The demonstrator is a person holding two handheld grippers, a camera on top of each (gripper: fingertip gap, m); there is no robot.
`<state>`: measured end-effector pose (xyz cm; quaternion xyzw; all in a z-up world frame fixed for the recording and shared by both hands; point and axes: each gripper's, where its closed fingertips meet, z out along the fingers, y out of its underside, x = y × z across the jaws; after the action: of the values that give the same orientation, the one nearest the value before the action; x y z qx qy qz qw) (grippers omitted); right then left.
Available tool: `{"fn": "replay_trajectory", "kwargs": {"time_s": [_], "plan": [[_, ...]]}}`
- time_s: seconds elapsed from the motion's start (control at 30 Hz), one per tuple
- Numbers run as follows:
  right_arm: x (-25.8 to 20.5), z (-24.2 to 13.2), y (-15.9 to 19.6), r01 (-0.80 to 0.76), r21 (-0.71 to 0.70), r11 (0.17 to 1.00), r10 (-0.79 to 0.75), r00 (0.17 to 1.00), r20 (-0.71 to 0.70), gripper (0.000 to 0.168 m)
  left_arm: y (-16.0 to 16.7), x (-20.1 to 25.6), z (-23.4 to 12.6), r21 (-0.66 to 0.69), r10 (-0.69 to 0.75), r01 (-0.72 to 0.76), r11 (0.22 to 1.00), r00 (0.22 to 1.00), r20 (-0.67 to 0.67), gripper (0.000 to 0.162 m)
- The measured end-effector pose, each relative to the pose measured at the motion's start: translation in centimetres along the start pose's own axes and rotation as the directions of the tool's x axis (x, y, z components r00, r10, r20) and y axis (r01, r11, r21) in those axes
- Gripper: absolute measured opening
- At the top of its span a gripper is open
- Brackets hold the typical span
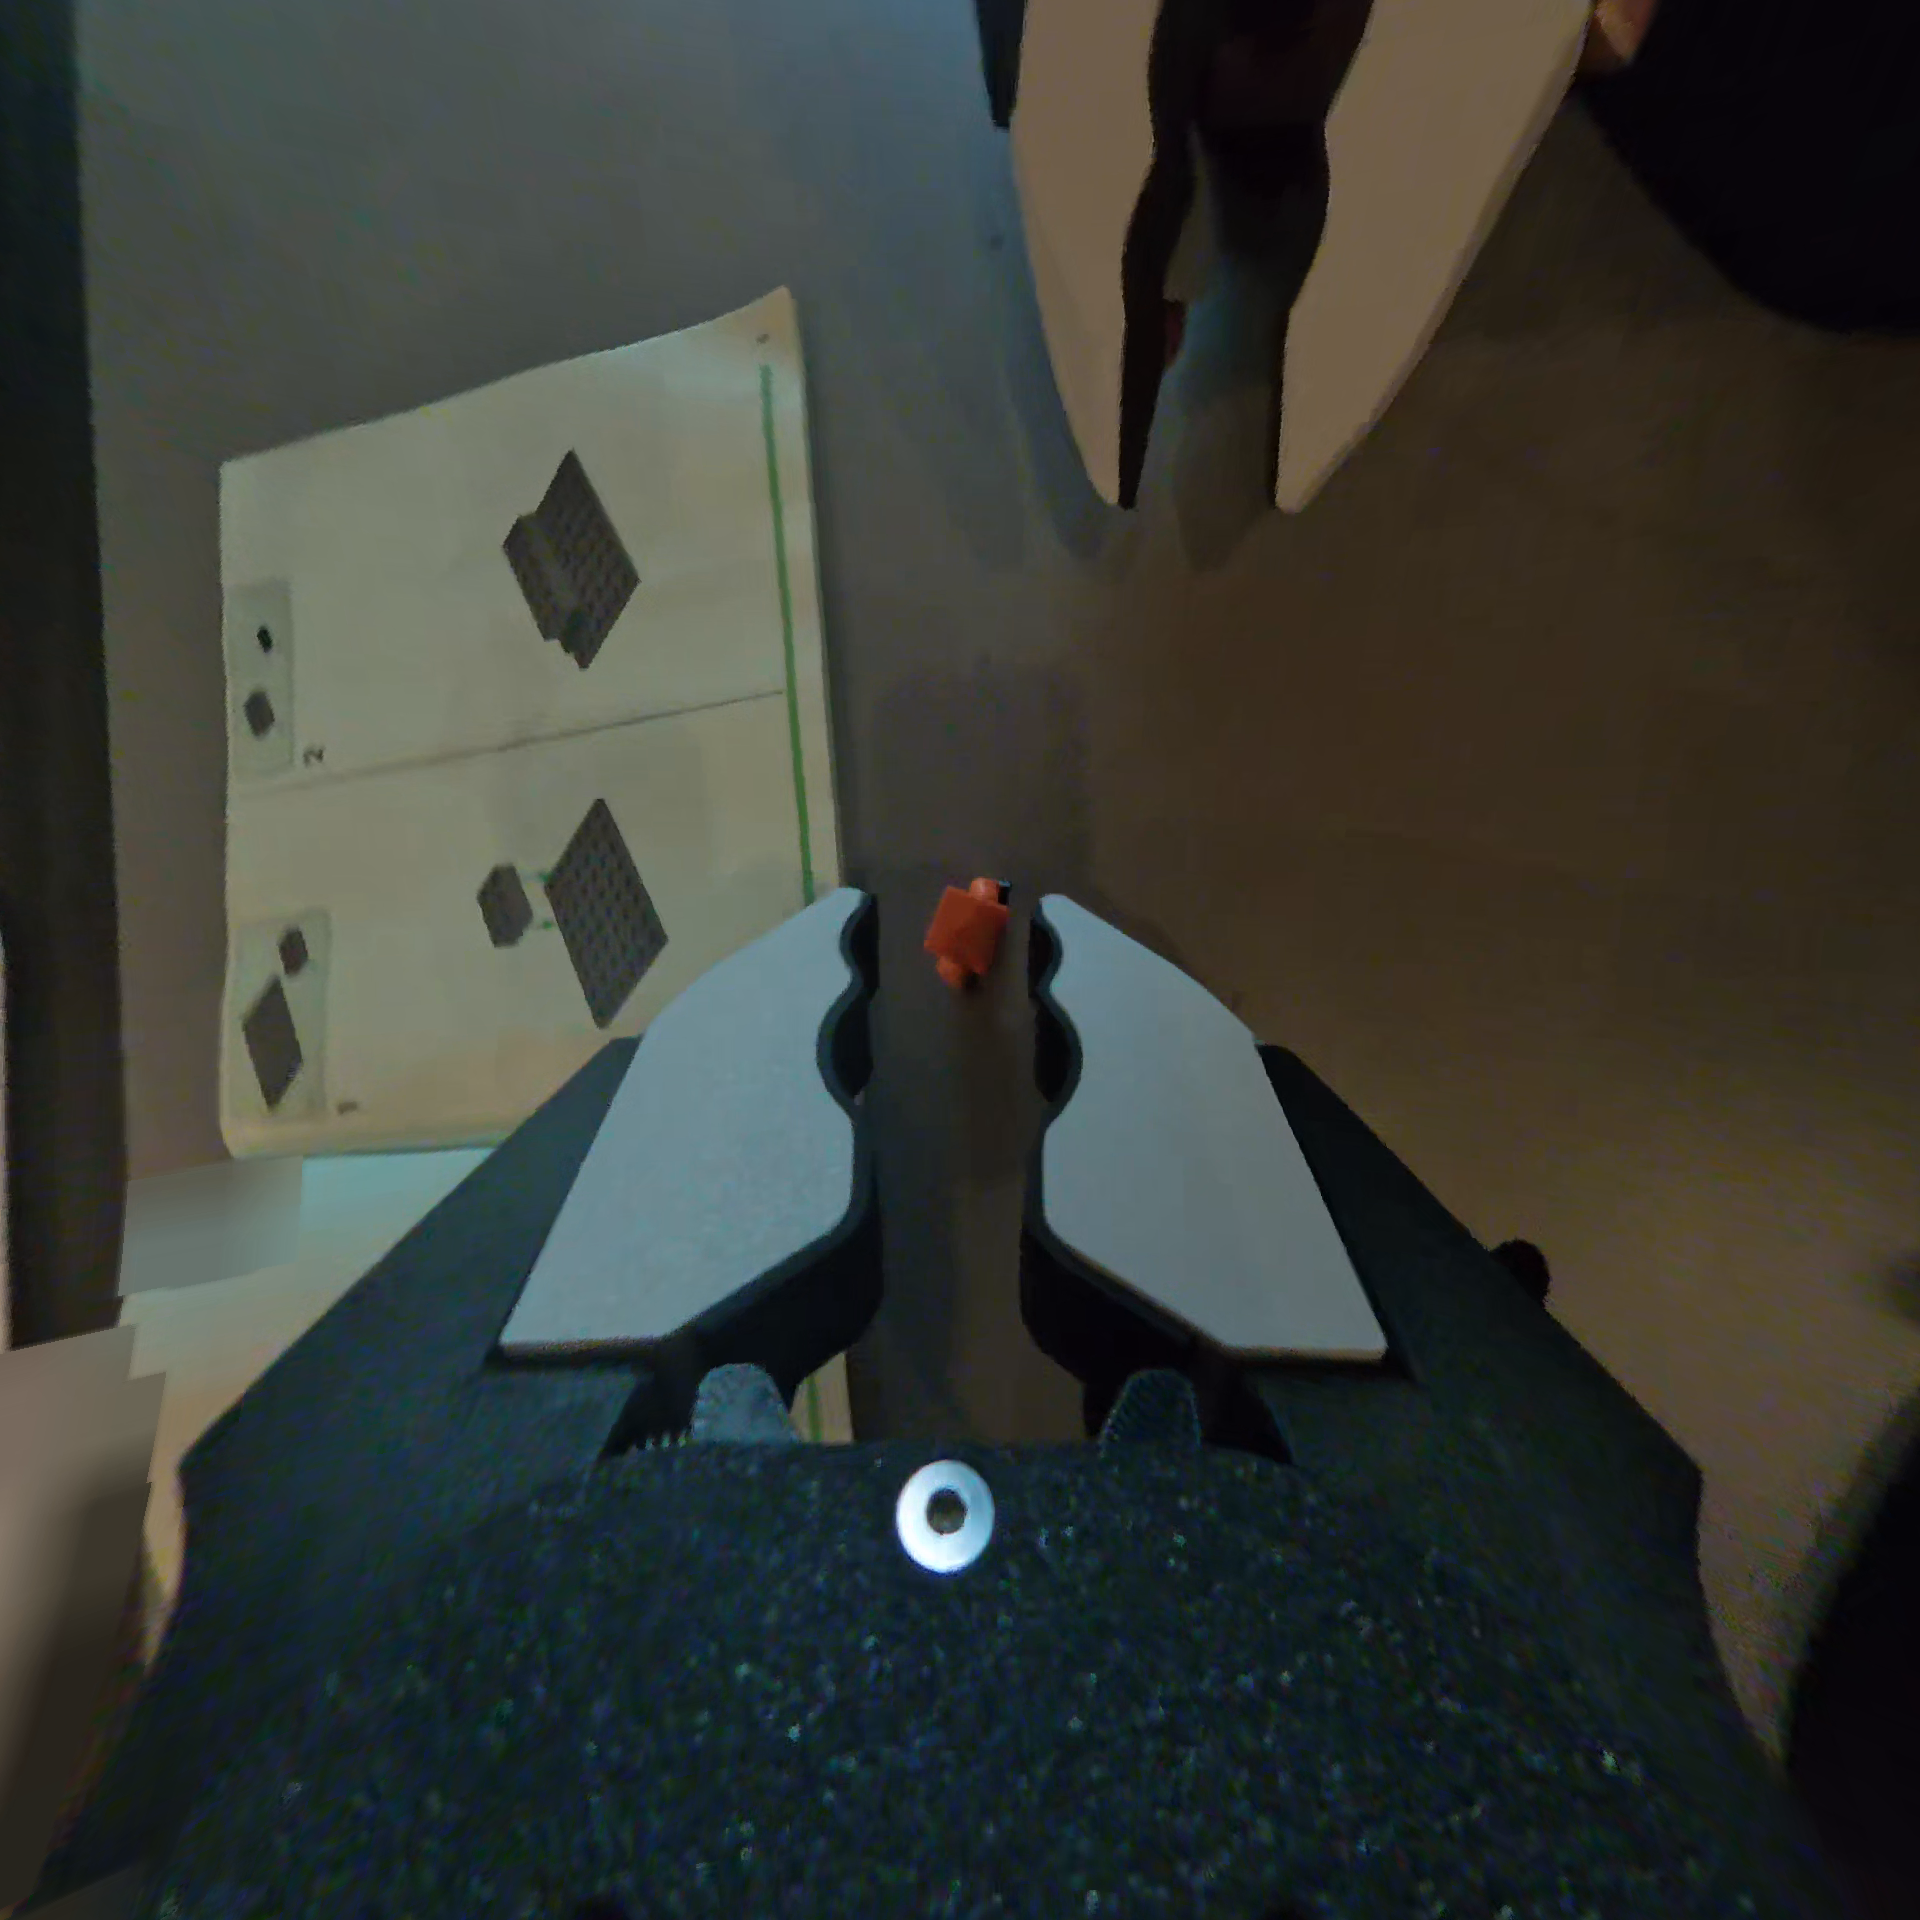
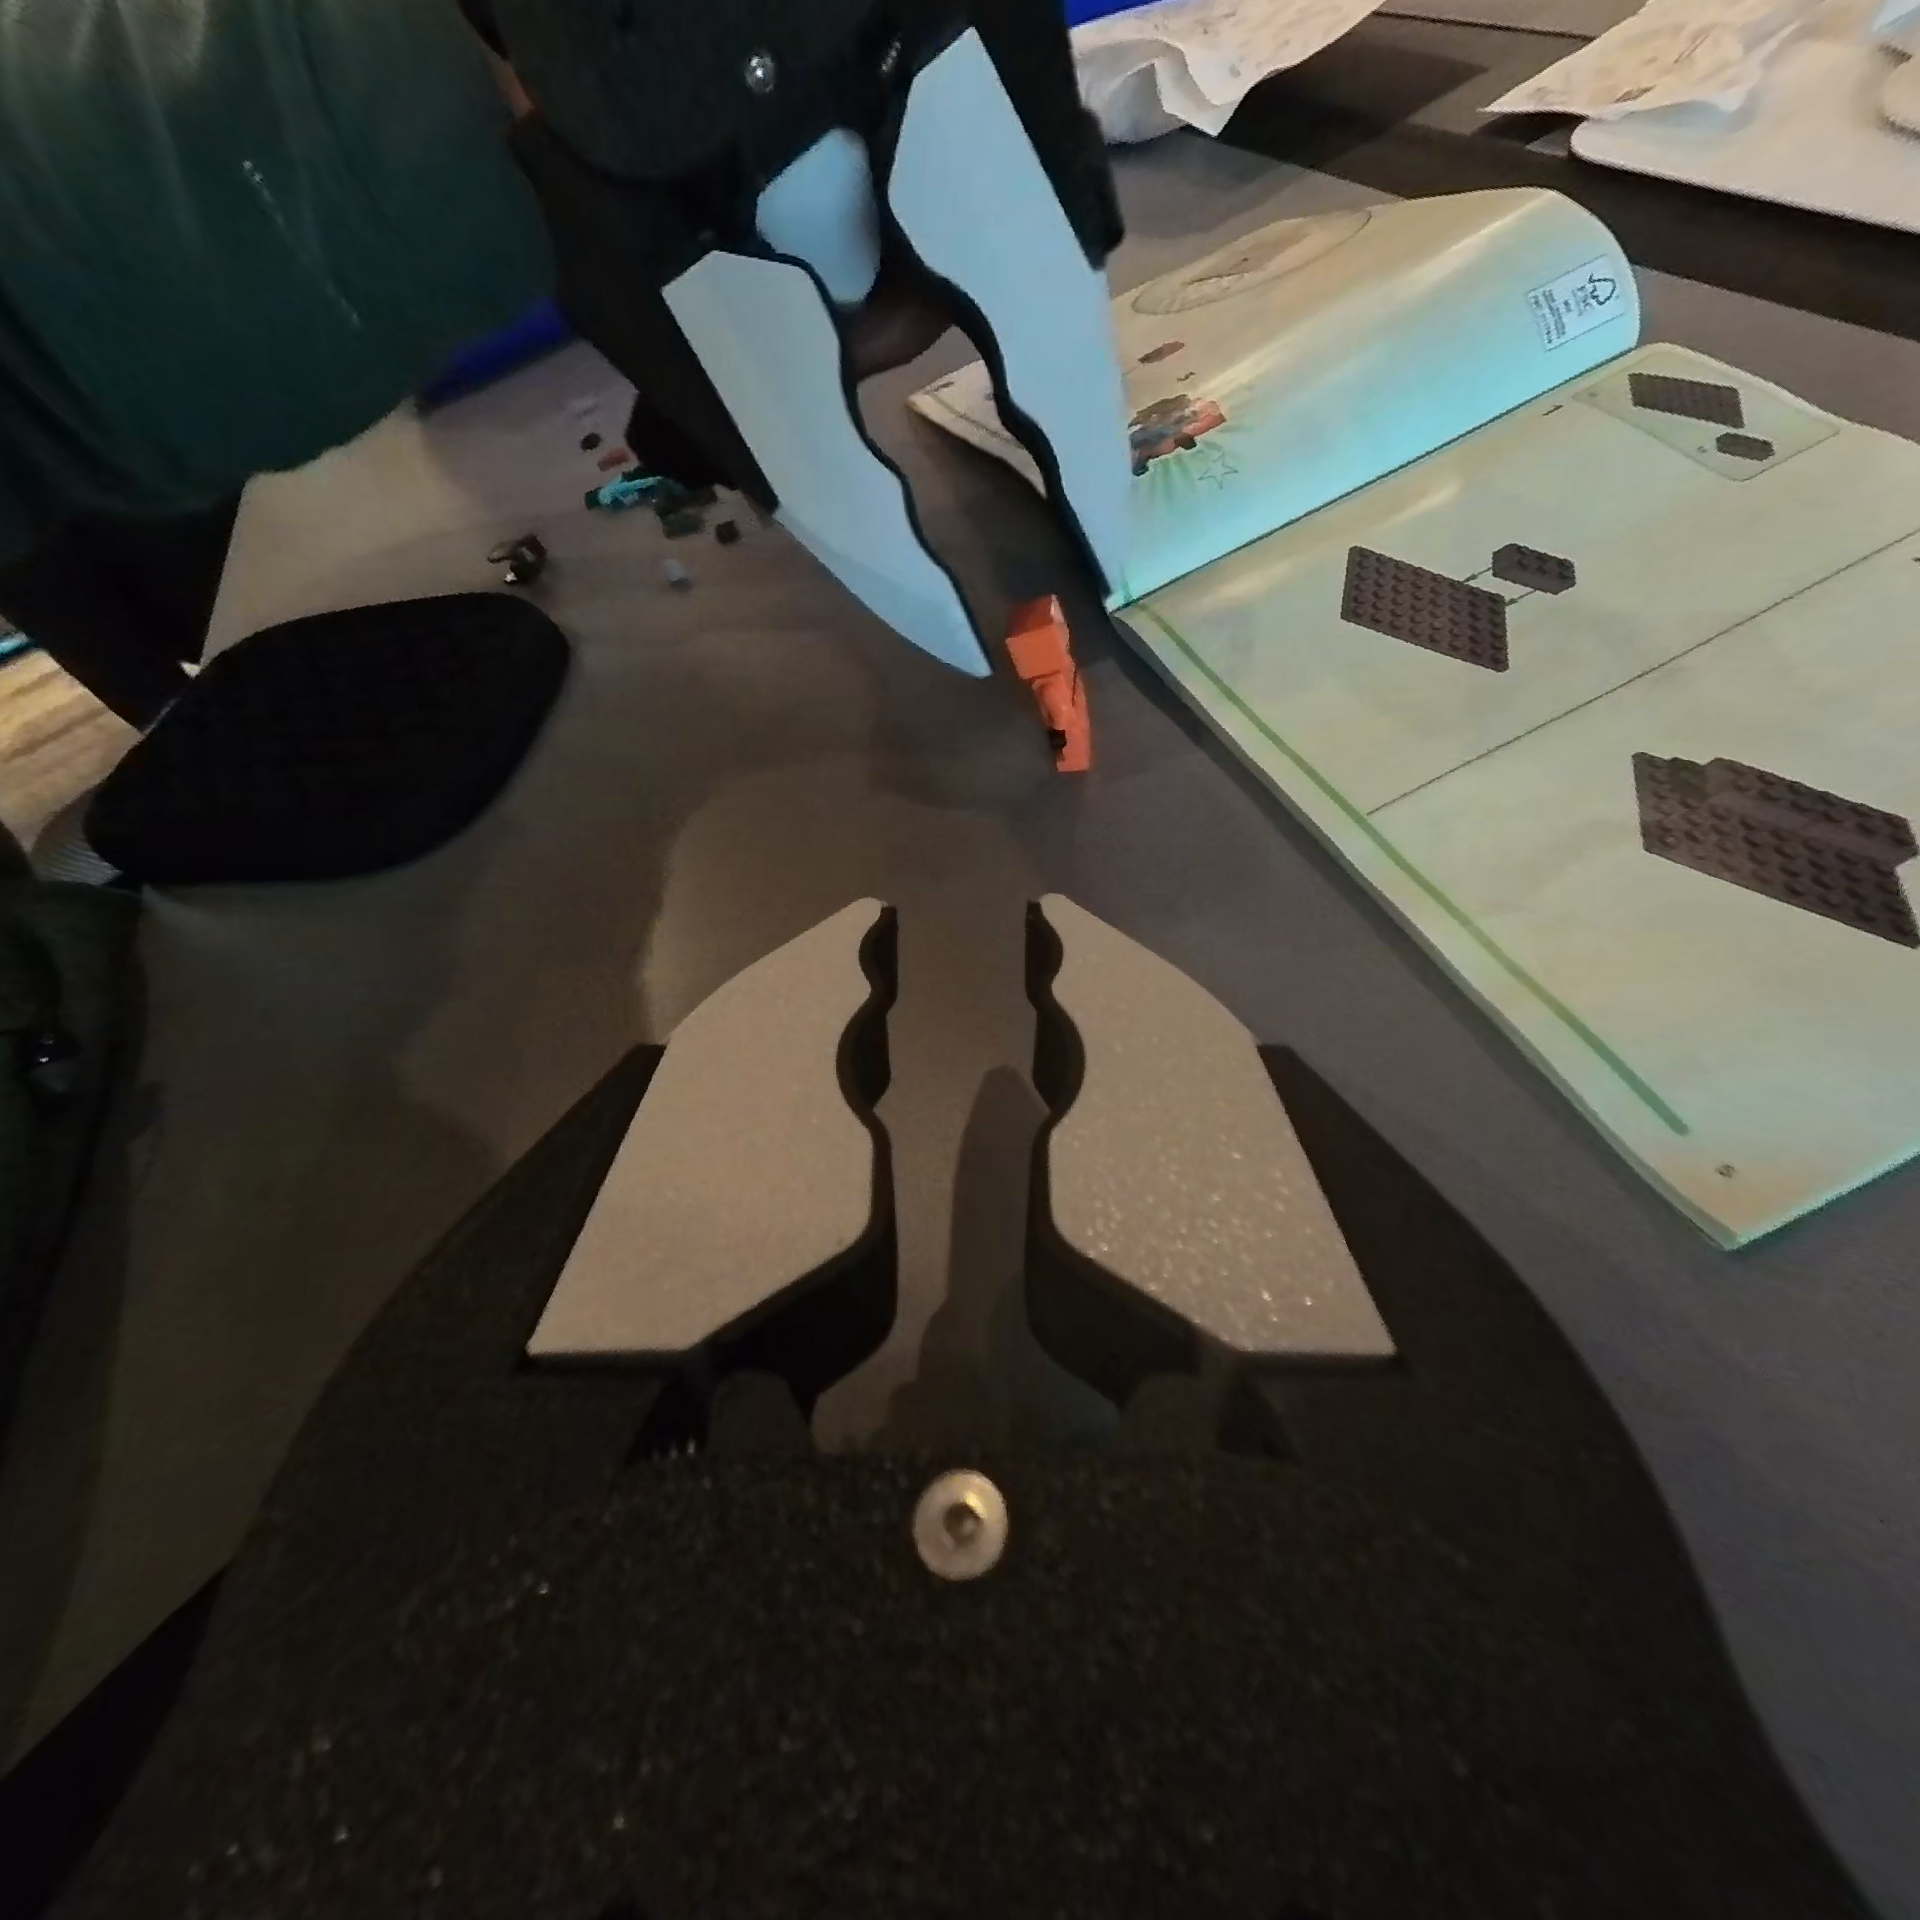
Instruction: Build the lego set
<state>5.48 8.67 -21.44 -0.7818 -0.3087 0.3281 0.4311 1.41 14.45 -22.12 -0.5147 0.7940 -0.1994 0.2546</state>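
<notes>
left gripper [image 1: 954, 914] fingers parted, nothing clamped | orange lego piece [image 1: 968, 932] on table [image 1: 1455, 831] between its tips | right gripper [image 2: 954, 920] narrow gap, empty | instruction booklet [image 1: 520, 727] at 10 o'clock

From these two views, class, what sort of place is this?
Probably an indoor hobby or work table: an open instruction booklet, an orange Lego piece and loose small pieces lie on it.

Looks like a dim indoor work table [image 2: 1558, 1507] set up for toy building, with an open instruction booklet [image 2: 1507, 831], loose small bricks [image 2: 665, 499], crumpled paper bags [image 2: 1195, 73] and a dark oval pad [image 2: 332, 738] on it.
</notes>
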Motion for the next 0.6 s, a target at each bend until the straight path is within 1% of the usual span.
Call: {"fn": "replay_trajectory", "kwargs": {"time_s": [0.1,0.2,0.27,0.37,0.53,0.6], "plan": [[0.0,0.0,0.0,-0.003,0.001,1.0,0.003,1.0,0.002,0.023,-0.1,0.2,0.2,-0.026,0.012,-0.012,1.0,1.0,-0.02,0.015],[0.1,0.0,0.0,-0.007,0.0,1.0,0.007,1.0,0.003,0.023,0.0,-0.1,0.3,-0.055,-0.032,0.032,0.998,0.999,0.009,0.014],[0.1,0.0,0.0,-0.008,-0.001,1.0,0.008,1.0,0.004,0.023,0.4,-0.6,0.2,-0.085,-0.086,0.091,0.992,0.994,0.061,0.013],[0.0,0.0,0.1,-0.004,-0.003,1.0,0.004,1.0,0.003,0.023,0.7,-0.6,-0.2,-0.107,-0.206,0.214,0.971,0.975,0.087,0.013],[0.0,0.0,0.1,0.001,-0.005,1.0,-0.001,1.0,0.002,0.023,1.4,0.0,-0.9,-0.141,-0.391,0.394,0.908,0.919,0.053,0.013],[-0.1,0.1,0.1,0.003,-0.005,1.0,-0.003,1.0,0.002,0.023,1.6,0.0,-1.0,-0.158,-0.407,0.409,0.899,0.912,0.05,0.013]]}}
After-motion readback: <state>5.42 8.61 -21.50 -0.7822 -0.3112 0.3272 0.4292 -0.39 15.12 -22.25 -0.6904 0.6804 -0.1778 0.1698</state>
